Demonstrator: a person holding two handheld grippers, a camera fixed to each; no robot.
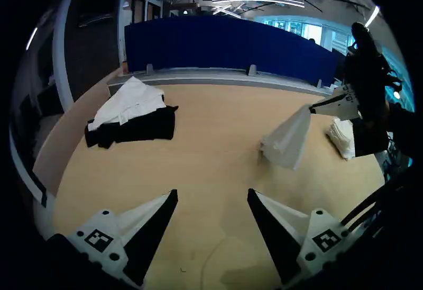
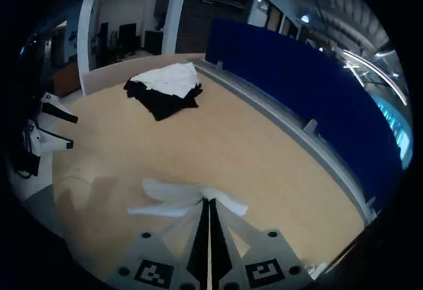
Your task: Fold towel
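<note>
The right gripper (image 2: 208,201) is clamped tight on a pinch of the white cloth towel (image 1: 288,141). It is held level, reaching in from the right edge of the light wooden bench (image 1: 211,131), and the towel droops from its tips in a cone. The left gripper (image 1: 211,193) hovers over the near edge, its fingers spread wide apart. A heap of black and white cloth (image 1: 129,115) lies near the far left corner. A stack of folded white towels (image 1: 343,136) sits by the right edge. A blue partition (image 1: 227,44) lines the far edge.
</note>
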